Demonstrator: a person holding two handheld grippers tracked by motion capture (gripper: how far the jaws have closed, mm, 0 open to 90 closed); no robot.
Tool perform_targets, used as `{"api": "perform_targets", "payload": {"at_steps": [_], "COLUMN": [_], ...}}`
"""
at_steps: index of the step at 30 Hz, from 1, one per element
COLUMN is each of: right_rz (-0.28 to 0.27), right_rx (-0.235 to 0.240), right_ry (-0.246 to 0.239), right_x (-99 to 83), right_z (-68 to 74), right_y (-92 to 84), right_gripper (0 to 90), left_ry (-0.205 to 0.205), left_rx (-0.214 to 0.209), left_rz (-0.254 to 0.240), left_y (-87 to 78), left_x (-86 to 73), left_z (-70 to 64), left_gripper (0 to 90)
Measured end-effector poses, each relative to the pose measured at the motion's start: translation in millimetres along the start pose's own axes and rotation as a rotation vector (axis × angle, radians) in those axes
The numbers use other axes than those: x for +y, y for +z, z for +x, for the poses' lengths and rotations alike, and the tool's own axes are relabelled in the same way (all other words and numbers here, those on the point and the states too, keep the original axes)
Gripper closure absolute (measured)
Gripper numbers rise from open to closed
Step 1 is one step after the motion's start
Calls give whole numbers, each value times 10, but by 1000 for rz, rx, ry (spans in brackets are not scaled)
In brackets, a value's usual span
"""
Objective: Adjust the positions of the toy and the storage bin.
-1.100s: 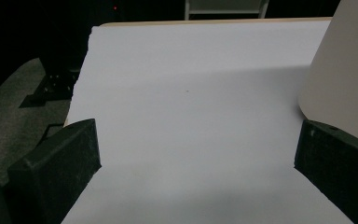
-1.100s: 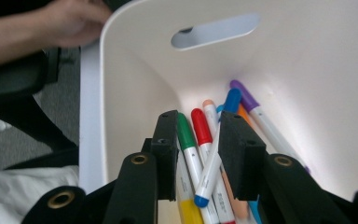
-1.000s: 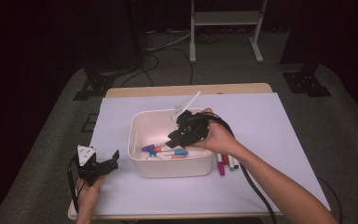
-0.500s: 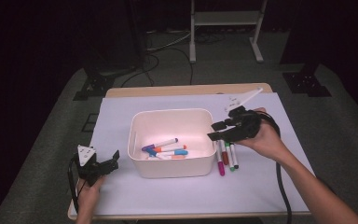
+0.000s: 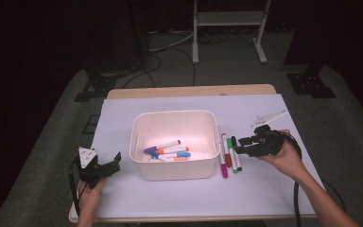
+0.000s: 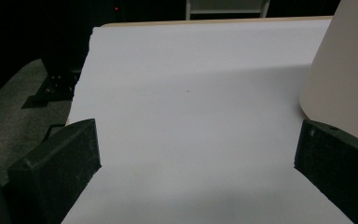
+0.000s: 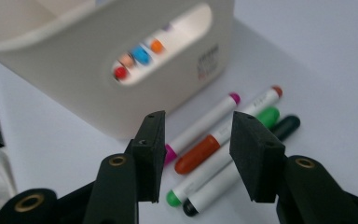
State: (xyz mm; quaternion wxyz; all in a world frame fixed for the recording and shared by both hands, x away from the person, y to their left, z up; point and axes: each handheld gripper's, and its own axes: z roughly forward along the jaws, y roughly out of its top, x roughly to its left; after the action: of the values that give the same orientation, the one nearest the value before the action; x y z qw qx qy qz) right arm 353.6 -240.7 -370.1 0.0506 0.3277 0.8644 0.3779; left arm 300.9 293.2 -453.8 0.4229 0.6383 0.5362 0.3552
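A white bin (image 5: 174, 113) stands mid-table with several coloured markers (image 5: 168, 150) inside. Just right of it, loose markers lie side by side on the white sheet: magenta (image 5: 224, 163), red (image 5: 227, 152), green (image 5: 231, 160) and a dark one (image 5: 237, 153). My right gripper (image 5: 240, 147) hovers low at their right edge. In the right gripper view its jaws (image 7: 198, 151) are open and have just been opening, with nothing between the pads; the red marker (image 7: 199, 157) and green marker (image 7: 263, 116) lie beyond them. My left gripper (image 5: 111, 165) rests open left of the bin, wide apart in the left gripper view (image 6: 196, 154).
The white sheet (image 5: 264, 194) covers most of the wooden table (image 5: 189, 91). The bin's wall (image 6: 345, 74) stands close to the left gripper's right jaw. A metal stand (image 5: 229, 28) and cables (image 5: 165, 47) sit on the floor behind the table.
My right gripper has moved from above the bin rightward and down to the loose markers beside it. Its jaws have widened. The left gripper has stayed put.
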Motion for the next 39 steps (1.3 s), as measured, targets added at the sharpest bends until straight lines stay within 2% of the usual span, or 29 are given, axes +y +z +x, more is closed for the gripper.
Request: {"api": "perform_targets", "payload": {"at_steps": [6,9,12,17,20,24,27,29,31,32,37,39], "right_rz": [37,55,63,60,70,88,105,116,111,113,110,108], "right_rx": [-31,-68,-115,-129,-169,-230,-255,-288,-300,-322,-327,-300], "right_ry": [51,72,96,154,161,181,188,187,204,199,209,216], "right_x": [-169,-232,-265,-302,-301,-349,-429,-494,-549,-573,-619,-633], "right_z": [-120,-168,-194,-257,-258,-284,-316,-342,-367,-379,-417,-417], "right_y": [206,319,386,493,547,518,467,423,369,346,287,260], "right_gripper": [533,536,548,552,562,579,586,615,678,721,756,757], "left_ry": [1,0,1,-2,-2,-3,-2,1,2,1,-2,-2], "left_rx": [-1,-1,-1,-2,-2,-3,-3,-2,-2,-1,0,1], "left_rz": [-1,-1,-1,0,0,-1,0,0,-3,-2,-1,0], "left_y": [-1,-2,-1,-1,-2,-2,-2,-2,0,0,2,3], "left_x": [0,0,0,0,0,0,0,0,0,0,0,0], "left_z": [-1,-2,-1,2,1,2,2,-1,-4,-4,-2,-1], "left_gripper": [0,0,0,0,0,0,0,0,0,0,0,0]}}
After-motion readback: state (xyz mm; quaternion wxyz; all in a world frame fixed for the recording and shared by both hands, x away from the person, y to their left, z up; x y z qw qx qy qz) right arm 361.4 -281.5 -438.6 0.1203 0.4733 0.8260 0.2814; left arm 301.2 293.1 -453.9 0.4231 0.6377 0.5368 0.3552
